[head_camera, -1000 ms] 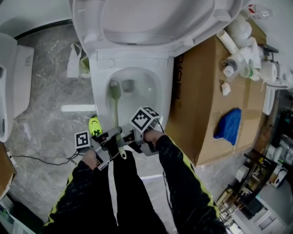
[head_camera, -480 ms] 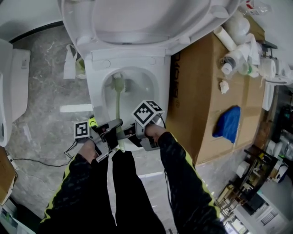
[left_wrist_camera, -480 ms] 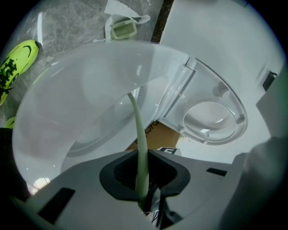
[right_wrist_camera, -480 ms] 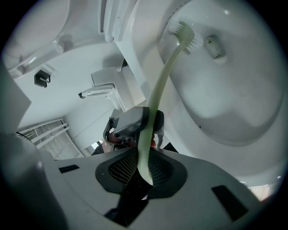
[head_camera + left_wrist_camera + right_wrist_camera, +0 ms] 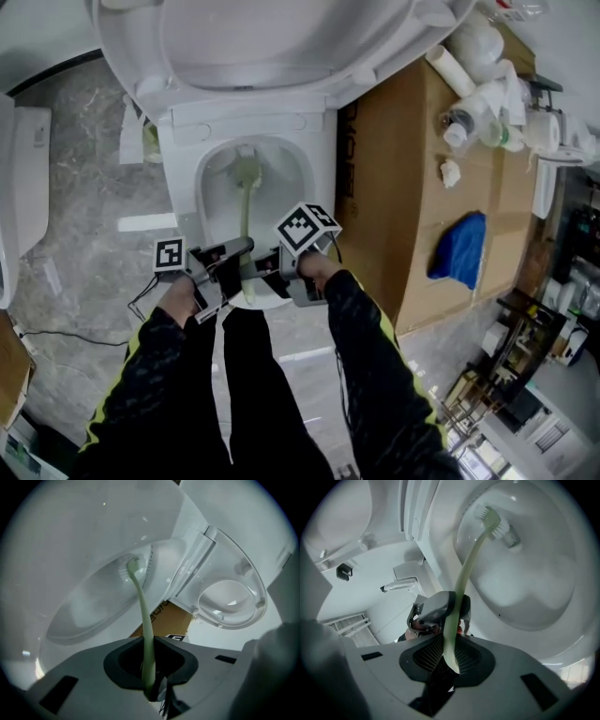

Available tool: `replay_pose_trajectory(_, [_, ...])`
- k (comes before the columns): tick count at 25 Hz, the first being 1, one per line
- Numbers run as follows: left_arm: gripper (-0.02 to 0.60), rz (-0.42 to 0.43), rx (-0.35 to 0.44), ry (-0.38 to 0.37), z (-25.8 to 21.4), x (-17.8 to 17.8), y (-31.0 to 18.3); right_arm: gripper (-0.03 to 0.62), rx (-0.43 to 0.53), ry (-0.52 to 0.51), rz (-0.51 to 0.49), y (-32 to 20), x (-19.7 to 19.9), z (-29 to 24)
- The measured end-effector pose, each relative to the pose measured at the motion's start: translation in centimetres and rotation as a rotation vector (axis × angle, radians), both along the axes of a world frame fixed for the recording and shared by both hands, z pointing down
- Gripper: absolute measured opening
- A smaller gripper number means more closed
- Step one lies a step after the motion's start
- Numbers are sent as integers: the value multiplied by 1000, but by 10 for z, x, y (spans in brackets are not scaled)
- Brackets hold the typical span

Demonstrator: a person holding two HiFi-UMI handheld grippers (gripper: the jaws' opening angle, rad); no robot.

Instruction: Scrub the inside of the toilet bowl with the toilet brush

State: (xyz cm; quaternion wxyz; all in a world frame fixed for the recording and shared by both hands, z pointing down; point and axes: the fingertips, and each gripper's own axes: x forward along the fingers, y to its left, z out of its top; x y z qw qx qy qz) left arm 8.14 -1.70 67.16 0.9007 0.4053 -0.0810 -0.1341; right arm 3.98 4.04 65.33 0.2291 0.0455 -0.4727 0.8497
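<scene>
Left tongs (image 5: 232,266) and right tongs (image 5: 270,274) both gripped the brush (image 5: 245,220) by its near end (side by side). Its long handle ran straight ahead, with the head deep against the bowl (image 5: 206,180) at its far wall.

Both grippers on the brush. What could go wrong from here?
1. The left gripper and right gripper both clamp the toilet brush near its end; the handle looks bowed, so it may twist or slip.
2. The brush head sits near the rear wall of the toilet bowl; a hard stroke could flick water toward the cardboard box.
</scene>
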Motion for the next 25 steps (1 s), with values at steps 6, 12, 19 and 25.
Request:
replay_pose_trajectory(6, [61, 14, -20, 24, 6, 20, 2, 75, -13, 41, 20, 0, 20, 5])
replay_pose_trajectory(12, [60, -5, -42, 53, 5, 35, 3, 74, -13, 68, 27, 1, 36, 5])
replay_pose_trajectory(19, [57, 10, -62, 89, 2, 50, 13, 74, -15, 96, 25, 11, 51, 2])
replay_pose_trajectory(25, [57, -38, -128, 130, -1, 55, 21, 75, -52, 109, 22, 18, 57, -2])
